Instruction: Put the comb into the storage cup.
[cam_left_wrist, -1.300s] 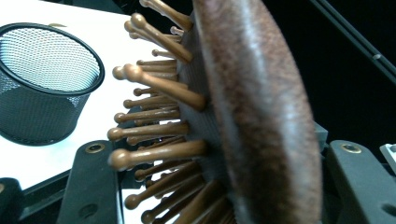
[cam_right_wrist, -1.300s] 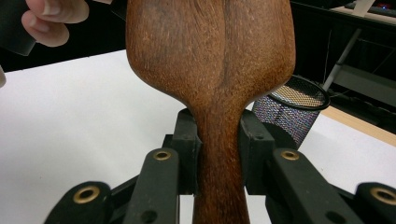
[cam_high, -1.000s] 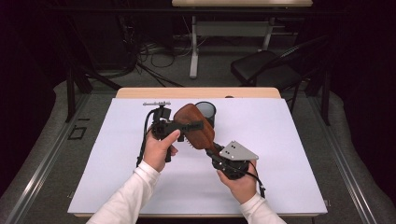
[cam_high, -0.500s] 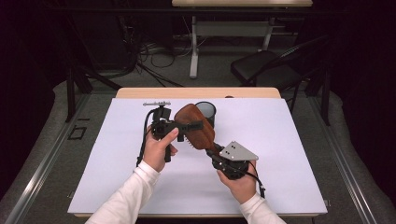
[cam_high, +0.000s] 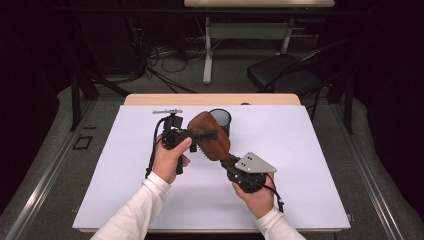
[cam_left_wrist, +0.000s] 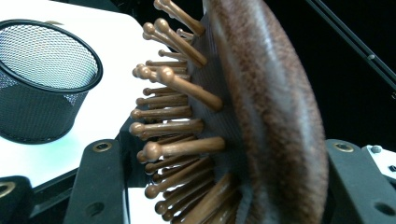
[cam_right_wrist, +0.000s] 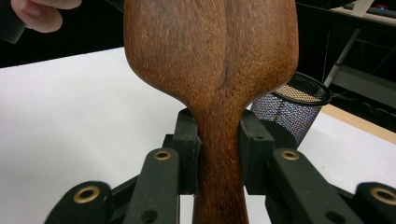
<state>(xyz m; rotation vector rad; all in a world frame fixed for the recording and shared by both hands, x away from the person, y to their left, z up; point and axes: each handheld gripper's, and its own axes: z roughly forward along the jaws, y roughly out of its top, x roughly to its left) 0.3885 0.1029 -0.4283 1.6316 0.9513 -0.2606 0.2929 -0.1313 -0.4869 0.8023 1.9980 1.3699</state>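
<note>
A brown wooden hairbrush (cam_high: 212, 142) is held above the white sheet. My right gripper (cam_high: 229, 161) is shut on its handle (cam_right_wrist: 219, 154), with the pads pressing both sides. My left gripper (cam_high: 207, 136) straddles the brush head (cam_left_wrist: 271, 116). One jaw is against the smooth wooden back and the other meets the tips of the wooden bristles (cam_left_wrist: 177, 116). Its jaws have just been closing with the brush head between them. In the right gripper view the back of the brush (cam_right_wrist: 210, 56) faces the camera.
A black mesh cup (cam_high: 221, 119) stands upright on the white sheet (cam_high: 310, 150) just behind the brush, also visible as the mesh cup (cam_left_wrist: 42, 88) and mesh cup (cam_right_wrist: 294, 105). A small metal bar (cam_high: 167, 111) lies at the sheet's far edge. A chair (cam_high: 285, 75) stands beyond the table.
</note>
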